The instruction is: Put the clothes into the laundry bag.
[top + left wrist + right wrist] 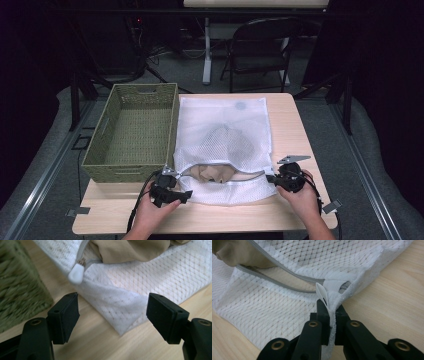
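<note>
High view: mesh bag [222,130] unzipped between both grippers, tan cloth [215,172] at its mouth.

Left gripper view: left gripper [112,312] spread, zipper pull [76,275] just ahead, untouched.

Right gripper view: right gripper [332,322] pinches the bag's corner; mesh may slip if tugged.

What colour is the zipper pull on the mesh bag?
White, on the zipper pull; clearest in the left gripper view.

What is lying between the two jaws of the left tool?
In the left gripper view, a corner of the white mesh laundry bag lies between the open jaws of the left tool, untouched, on the wooden table.
</note>
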Demonstrator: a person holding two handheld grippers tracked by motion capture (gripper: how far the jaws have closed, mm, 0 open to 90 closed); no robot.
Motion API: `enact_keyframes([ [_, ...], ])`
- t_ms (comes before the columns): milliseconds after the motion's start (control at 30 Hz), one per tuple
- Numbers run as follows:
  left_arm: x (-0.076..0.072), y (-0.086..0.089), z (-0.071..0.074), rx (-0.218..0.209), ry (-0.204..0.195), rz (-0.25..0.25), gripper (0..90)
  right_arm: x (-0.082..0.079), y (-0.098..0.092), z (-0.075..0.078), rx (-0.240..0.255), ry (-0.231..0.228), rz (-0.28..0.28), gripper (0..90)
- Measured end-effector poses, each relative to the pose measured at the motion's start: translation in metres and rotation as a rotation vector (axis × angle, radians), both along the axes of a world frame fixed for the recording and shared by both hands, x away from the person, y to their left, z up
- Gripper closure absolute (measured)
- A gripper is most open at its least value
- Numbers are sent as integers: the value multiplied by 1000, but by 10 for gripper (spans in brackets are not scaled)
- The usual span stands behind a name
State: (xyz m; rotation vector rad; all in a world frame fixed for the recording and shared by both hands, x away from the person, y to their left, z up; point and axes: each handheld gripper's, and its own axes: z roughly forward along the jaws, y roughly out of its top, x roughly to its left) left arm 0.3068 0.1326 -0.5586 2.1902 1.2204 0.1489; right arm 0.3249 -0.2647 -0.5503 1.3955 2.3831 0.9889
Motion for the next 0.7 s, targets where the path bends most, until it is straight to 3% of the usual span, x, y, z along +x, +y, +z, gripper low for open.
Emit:
enact_keyframes([
  [333, 13, -13, -9, 70, -15, -19, 253, -6, 0, -1, -13, -15, 5, 864],
  [467, 14, -15, -9, 72, -25, -13, 259, -9, -1, -2, -4, -23, 6, 855],
  [700, 14, -14, -9, 108, -50, -13, 376, -11, -2, -3, 8, -28, 7, 837],
])
